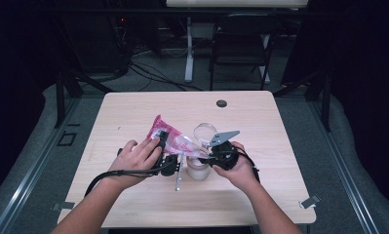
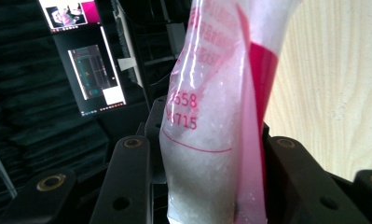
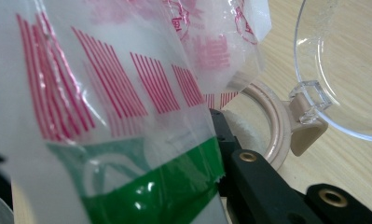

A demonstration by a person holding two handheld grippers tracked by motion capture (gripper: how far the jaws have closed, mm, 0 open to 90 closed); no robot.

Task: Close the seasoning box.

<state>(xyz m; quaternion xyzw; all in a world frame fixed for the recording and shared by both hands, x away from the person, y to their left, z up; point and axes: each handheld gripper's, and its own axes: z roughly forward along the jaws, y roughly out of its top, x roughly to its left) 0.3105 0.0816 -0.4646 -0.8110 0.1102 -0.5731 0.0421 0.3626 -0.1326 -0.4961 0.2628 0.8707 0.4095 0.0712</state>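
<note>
- Pink-printed plastic bag (image 1: 164,132) of white grains, tipped over jar (image 1: 198,168).
- L gripper (image 1: 165,148) clamps bag mid-body, jaws half open.
- R gripper (image 1: 216,155) pinched shut on bag's corner, beside jar's hinged clear lid (image 1: 204,131).

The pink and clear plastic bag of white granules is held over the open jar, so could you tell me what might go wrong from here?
1. The pink and clear plastic bag of white granules could spill beside the small frosted jar, whose mouth looks narrow.
2. The left gripper pinches soft film; the bag may slip or sag.
3. The jar's clear hinged lid stands open beside the bag and could get knocked.
</note>
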